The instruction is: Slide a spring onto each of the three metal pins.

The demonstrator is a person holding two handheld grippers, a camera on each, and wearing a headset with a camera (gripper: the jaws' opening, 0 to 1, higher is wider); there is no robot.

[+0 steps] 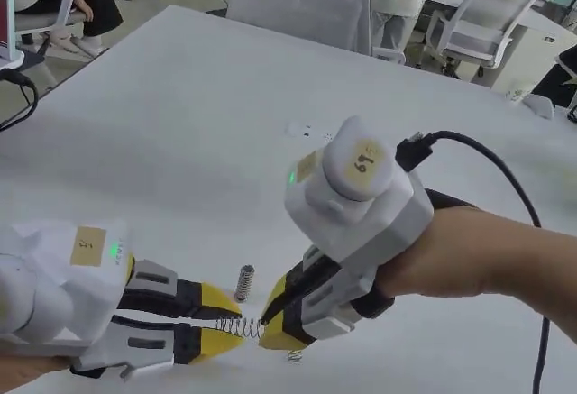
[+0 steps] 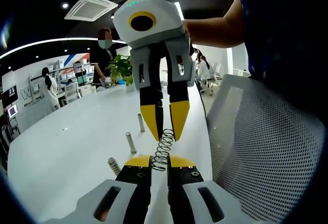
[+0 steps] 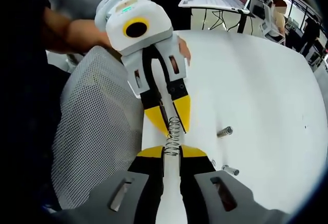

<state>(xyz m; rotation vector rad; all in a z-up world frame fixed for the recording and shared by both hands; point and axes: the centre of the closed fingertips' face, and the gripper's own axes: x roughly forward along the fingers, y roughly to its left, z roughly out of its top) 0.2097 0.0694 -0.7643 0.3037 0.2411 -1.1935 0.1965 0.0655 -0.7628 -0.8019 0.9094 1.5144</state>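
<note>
The spring (image 1: 242, 326) spans the gap between both grippers over the white table (image 1: 180, 123) — left gripper (image 1: 227, 322) and right gripper (image 1: 270, 324) each pinch one end. Three metal pins (image 2: 131, 143) stand just beside it

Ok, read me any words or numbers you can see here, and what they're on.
"61" or "19", tilted, uncertain: tan sticker on top of the right tool.
Too small to read: marks on the tan label on the left tool.
Blurred: large wall lettering in the left gripper view, perhaps starting "W".
</note>
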